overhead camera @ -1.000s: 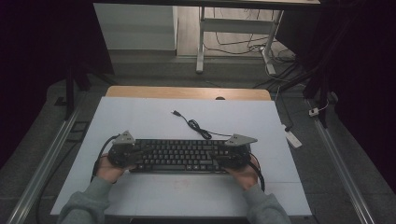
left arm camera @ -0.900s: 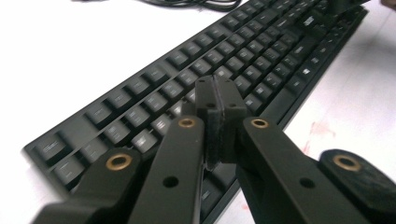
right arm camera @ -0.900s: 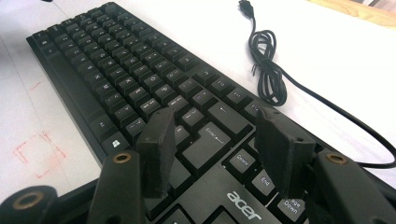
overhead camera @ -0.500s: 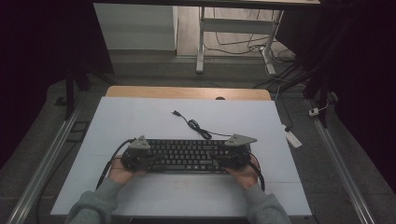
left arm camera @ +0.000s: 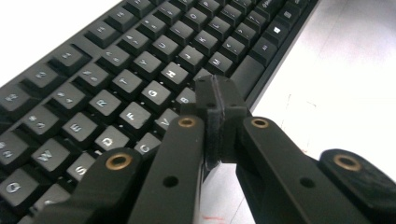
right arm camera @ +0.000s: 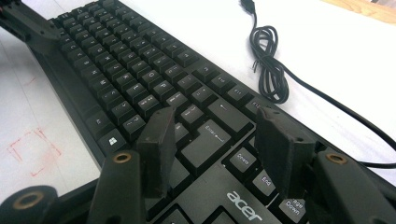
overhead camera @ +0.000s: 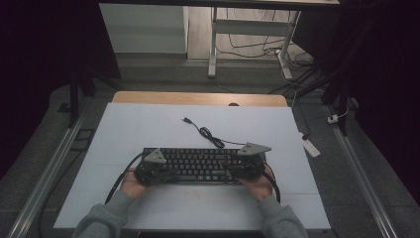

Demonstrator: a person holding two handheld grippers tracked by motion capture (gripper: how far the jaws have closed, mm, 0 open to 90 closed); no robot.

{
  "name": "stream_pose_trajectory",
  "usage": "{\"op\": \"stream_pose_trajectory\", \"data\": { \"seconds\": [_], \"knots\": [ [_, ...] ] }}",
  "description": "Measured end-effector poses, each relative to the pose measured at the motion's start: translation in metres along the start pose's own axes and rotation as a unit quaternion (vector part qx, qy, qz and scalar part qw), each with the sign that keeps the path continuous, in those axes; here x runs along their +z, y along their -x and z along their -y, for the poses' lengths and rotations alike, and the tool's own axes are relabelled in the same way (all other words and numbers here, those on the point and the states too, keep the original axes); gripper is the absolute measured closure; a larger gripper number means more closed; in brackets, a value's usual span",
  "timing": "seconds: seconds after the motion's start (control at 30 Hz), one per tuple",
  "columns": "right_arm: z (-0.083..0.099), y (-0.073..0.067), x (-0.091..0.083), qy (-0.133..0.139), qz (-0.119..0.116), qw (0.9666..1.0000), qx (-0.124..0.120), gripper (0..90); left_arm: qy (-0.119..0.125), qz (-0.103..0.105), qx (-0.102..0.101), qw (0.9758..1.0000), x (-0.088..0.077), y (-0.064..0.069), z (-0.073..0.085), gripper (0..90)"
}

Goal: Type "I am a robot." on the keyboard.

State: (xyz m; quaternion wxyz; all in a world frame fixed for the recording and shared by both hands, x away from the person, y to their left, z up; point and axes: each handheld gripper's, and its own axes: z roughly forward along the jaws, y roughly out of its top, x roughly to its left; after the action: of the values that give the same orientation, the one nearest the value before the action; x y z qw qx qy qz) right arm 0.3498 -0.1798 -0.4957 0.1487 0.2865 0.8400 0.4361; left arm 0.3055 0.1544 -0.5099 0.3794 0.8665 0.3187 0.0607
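1. while the keyboard [overhead camera: 200, 165] lay flat near the front edge of the worktop [overhead camera: 148, 129], the left gripper [left arm camera: 220, 100] hung over its letter rows, jaws pressed together on nothing, tip by the b and n keys.
2. right gripper [right arm camera: 219, 140] stood over the keyboard's other end, jaws apart, straddling the enter key without pinching it.
3. cable [overhead camera: 208, 134] lay loosely coiled toward the back edge, plug free.
4. judgement: if a key was to be pressed, lower the closed tip squarely onto one cap, keep the right end steadied.
5. readable: "acer" [right arm camera: 243, 201] on the case; "enter", "delete", "end", "page down"; a windows logo key.
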Motion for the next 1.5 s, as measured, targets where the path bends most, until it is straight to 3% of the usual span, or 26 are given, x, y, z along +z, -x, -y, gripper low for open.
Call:
{"op": "stream_pose_trajectory", "data": {
  "seconds": [0.8, 0.97, 1.1, 1.2, 1.3, 1.4, 1.43, 1.5],
  "knots": [
    [0.001, 0.000, 0.002, -0.008, 0.002, 1.0000, -0.005, 47.7, -0.030, -0.008, 0.015, 0.9994, 0.015, 0.004, 0.002, 88.9],
    [0.001, 0.000, 0.002, -0.009, 0.002, 0.9999, -0.007, 47.6, -0.028, -0.014, 0.018, 0.9993, 0.015, 0.006, 0.002, 89.0],
    [0.000, 0.000, 0.001, -0.008, 0.002, 0.9999, -0.006, 47.6, 0.005, -0.011, 0.006, 0.9999, 0.007, 0.005, 0.000, 88.9],
    [0.001, 0.001, 0.001, -0.008, 0.005, 0.9999, -0.006, 47.4, 0.032, -0.015, -0.006, 0.9994, 0.000, 0.003, -0.002, 83.8],
    [0.001, 0.001, 0.001, -0.005, 0.005, 1.0000, -0.006, 47.3, 0.048, -0.022, -0.016, 0.9985, -0.008, 0.001, -0.002, 69.8],
    [0.001, 0.000, 0.001, -0.004, 0.004, 1.0000, -0.006, 47.2, 0.058, -0.041, -0.029, 0.9971, -0.014, -0.001, -0.002, 55.2],
    [0.001, 0.000, 0.001, -0.004, 0.004, 1.0000, -0.006, 47.2, 0.058, -0.046, -0.033, 0.9967, -0.016, -0.002, -0.002, 55.2],
    [0.001, 0.000, 0.001, -0.006, 0.004, 1.0000, -0.006, 47.2, 0.058, -0.057, -0.038, 0.9960, -0.019, -0.004, -0.002, 46.4]
  ]
}}
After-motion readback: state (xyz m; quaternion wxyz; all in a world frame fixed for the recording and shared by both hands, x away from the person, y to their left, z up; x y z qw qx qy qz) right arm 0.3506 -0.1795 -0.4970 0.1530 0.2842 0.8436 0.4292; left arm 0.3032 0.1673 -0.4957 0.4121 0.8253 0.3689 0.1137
